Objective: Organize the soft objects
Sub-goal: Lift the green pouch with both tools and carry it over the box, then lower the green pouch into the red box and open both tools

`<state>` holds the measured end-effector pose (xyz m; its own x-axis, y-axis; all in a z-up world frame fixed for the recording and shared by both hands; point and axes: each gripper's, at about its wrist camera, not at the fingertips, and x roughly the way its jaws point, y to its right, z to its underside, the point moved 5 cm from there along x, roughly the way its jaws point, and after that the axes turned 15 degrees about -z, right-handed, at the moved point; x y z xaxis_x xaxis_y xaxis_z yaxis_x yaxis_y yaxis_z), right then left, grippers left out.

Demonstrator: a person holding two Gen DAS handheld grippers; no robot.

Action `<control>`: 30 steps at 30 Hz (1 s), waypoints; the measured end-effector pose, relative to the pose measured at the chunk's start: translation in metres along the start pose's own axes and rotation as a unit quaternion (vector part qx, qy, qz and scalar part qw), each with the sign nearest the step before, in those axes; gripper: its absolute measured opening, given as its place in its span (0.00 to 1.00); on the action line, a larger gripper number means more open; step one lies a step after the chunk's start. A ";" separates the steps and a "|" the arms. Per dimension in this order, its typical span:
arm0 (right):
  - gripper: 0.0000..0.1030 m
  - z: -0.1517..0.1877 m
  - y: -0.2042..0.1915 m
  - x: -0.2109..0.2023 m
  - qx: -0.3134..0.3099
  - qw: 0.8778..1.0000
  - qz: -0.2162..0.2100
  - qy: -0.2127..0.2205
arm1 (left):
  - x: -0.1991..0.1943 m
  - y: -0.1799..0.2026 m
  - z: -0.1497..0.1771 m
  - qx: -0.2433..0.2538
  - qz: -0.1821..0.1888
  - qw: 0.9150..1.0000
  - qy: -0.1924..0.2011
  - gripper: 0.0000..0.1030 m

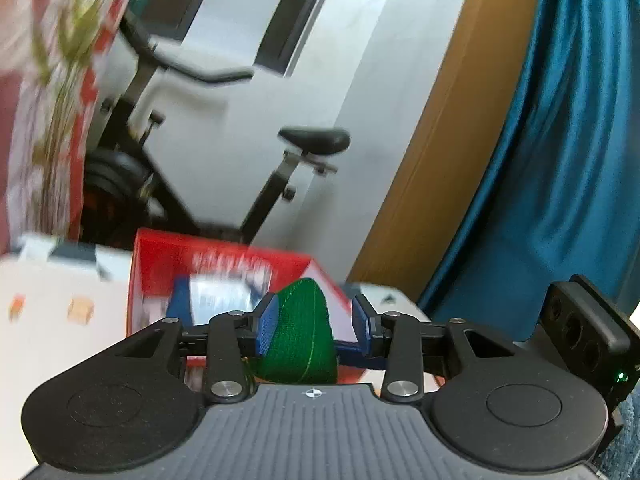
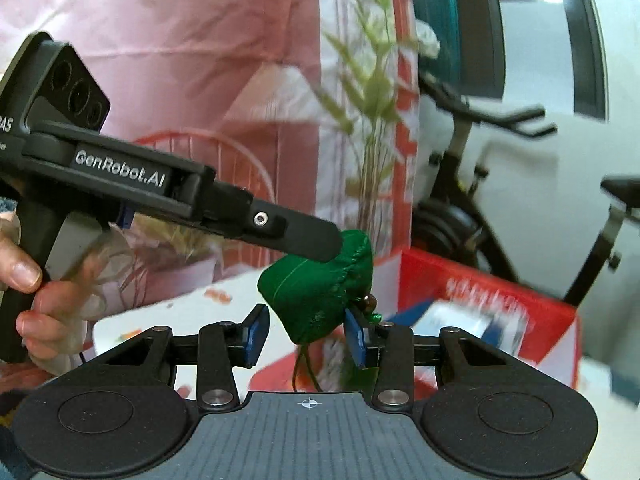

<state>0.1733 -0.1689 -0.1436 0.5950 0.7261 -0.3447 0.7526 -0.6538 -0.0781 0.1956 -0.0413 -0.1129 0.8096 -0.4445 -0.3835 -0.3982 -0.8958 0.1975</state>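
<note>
hanging between the two tools, the green pouch (image 2: 320, 276) looked like a small stitched fabric sachet, gathered along one seam, with a bead and thin cords trailing from its lower end at about 6 o'clock. starting at the left of the right wrist view, a hand (image 2: 28, 292) held the left gripper (image 1: 316, 320), whose black finger reached in from 9 o'clock and lay against the pouch's upper side. in its own view that tool was clamped on the pouch: the left blue pad (image 1: 268, 326) pressed into the cloth, though a gap showed at the right pad. moving right, the right gripper (image 2: 306, 334) stood partly apart under the pouch's lower corner; its right pad (image 2: 356, 336) touched the fabric and the left pad stood clear, so i could not tell whether it truly gripped. the pouch seemed light, soft and squashable, not fragile, best pinched across its plump middle rather than by the cords. its long axis ran roughly from 12 to 6 o'clock, tip up in the left view. the red box (image 2: 492, 300) lay beyond at 3 o'clock.
</note>
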 end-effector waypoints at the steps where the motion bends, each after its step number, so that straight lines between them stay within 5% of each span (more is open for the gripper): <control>1: 0.37 -0.008 0.005 -0.001 -0.009 1.000 0.004 0.003 | 0.001 0.006 -0.009 0.006 0.003 1.000 0.009 0.40; 11: 0.37 -0.050 0.065 -0.010 -0.052 0.997 0.060 0.013 | 0.062 0.048 -0.067 0.027 0.039 0.999 0.022 0.40; 22: 0.36 0.019 0.167 -0.014 0.069 0.991 0.106 -0.030 | 0.185 0.078 -0.025 0.005 0.081 0.992 -0.100 0.40; 30: 0.33 0.046 0.216 0.014 0.079 0.987 0.116 -0.080 | 0.243 0.065 -0.019 -0.002 0.068 0.989 -0.129 0.40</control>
<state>0.3308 -0.3096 -0.2086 0.6847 0.5180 -0.5126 0.5398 -0.8331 -0.1209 0.3745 -0.2075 -0.1761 0.6117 -0.5485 -0.5701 -0.4934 -0.8278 0.2672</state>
